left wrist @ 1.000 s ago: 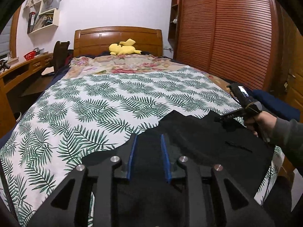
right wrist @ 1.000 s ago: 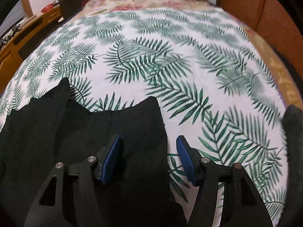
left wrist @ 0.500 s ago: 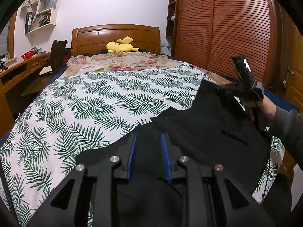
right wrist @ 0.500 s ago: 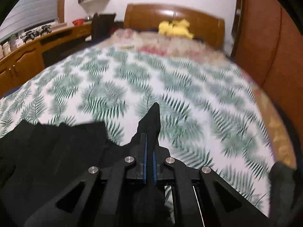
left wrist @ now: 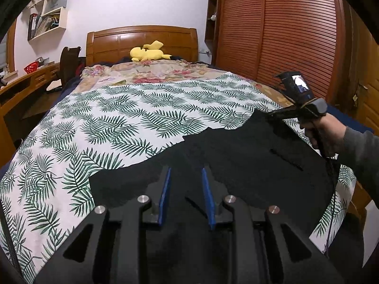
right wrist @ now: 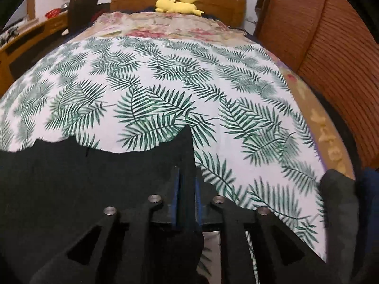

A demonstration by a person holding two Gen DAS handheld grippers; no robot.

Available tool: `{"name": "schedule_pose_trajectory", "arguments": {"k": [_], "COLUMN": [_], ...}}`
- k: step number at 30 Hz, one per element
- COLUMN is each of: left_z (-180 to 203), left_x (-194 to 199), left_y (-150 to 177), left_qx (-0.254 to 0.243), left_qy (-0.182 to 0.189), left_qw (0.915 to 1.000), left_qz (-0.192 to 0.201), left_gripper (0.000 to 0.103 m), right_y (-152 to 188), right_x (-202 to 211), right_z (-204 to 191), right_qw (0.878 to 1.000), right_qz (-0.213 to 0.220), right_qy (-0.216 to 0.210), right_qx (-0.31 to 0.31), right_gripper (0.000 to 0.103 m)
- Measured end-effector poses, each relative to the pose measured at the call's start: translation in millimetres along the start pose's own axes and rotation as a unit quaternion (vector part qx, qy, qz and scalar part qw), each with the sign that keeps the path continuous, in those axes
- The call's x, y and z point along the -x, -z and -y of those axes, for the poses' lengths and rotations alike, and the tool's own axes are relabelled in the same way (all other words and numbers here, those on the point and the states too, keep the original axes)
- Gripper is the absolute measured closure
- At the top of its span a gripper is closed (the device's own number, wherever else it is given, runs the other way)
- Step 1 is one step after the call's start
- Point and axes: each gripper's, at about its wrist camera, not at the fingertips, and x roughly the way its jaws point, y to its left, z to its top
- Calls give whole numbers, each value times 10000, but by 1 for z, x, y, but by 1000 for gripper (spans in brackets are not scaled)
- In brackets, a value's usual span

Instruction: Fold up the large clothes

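Observation:
A black garment lies across the near end of a bed with a palm-leaf cover. My left gripper is at the garment's near edge, and black cloth fills the gap between its blue pads. At the right, a hand holds my right gripper, which pinches the garment's far right corner and holds it off the cover. In the right wrist view the right gripper has that corner of the garment standing up between its pads. Its jaws are opening.
A yellow plush toy lies by the wooden headboard. A slatted wooden wardrobe runs along the right of the bed, a desk along the left. Dark grey cloth hangs at the bed's near right corner.
The right gripper was open over the garment's corner, then shut on it and lifted it off the cover. The left gripper stayed in place.

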Motion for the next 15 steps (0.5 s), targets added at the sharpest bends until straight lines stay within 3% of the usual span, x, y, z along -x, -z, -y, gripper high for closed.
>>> {"name": "schedule_pose_trajectory", "arguments": {"k": [1, 2, 9, 15], "left_z": [2, 4, 30, 52], "left_x": [2, 4, 17, 28], "left_y": [1, 2, 18, 34], "left_qx": [-3, -10, -104, -194], "left_qy": [9, 19, 107, 152], "left_qw": [10000, 10000, 9999, 9996], "left_qz": [0, 1, -64, -137], "left_gripper": [79, 79, 79, 79], "right_y": [5, 10, 69, 124], "right_x": [11, 19, 94, 121], "right_z": [-1, 0, -24, -47], "right_qw": [9999, 9998, 9947, 9894], "right_qz": [95, 151, 390, 303], "right_qy": [-30, -82, -809, -1198], "right_qx": [61, 73, 507, 766], "right_gripper": [54, 47, 47, 47]}}
